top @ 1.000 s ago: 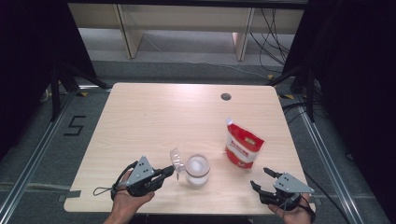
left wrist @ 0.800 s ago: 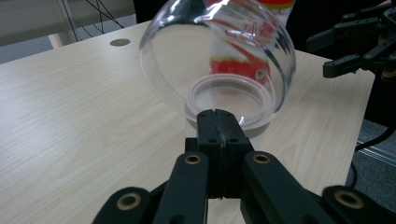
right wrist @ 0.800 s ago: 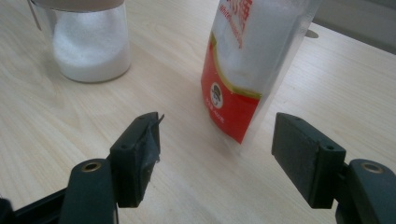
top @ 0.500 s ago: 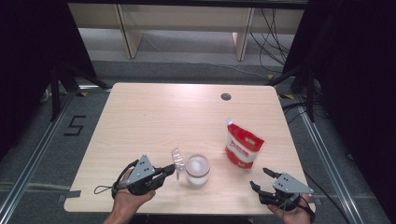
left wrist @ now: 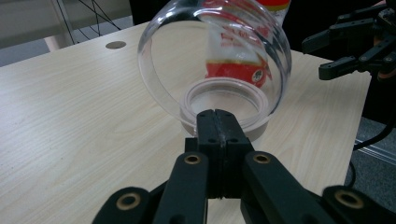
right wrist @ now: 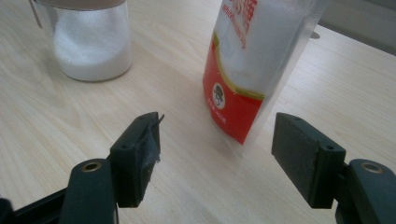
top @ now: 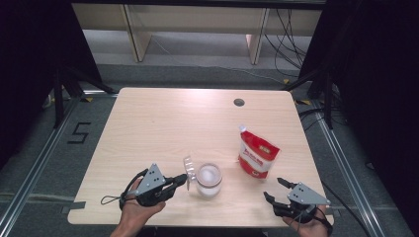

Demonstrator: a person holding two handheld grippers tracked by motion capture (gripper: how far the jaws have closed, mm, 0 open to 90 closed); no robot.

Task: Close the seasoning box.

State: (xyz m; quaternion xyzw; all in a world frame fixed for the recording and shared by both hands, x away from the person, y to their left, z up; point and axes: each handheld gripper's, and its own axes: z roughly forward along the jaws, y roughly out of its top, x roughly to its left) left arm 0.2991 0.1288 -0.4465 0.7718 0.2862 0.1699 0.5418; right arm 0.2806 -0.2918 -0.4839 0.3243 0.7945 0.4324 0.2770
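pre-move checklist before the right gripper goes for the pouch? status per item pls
1. Right gripper open: ok, fingers stand apart with nothing between them.
2. Pouch upright and reachable: ok, it stands on the table ahead of the right gripper.
3. Jar lid open: ok, the clear lid stands flipped up.
4. Left gripper closed at the lid: ok; whether it pinches the lid's edge, cannot tell.
5. Jar contents: white granules inside, ok.
6. Pouch spout opened: cannot tell.

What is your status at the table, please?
Left tool shut at the jar's hinged clear lid, lid open. Right tool open, empty, facing red-and-white pouch. Jar holds white granules. Nothing in the way.
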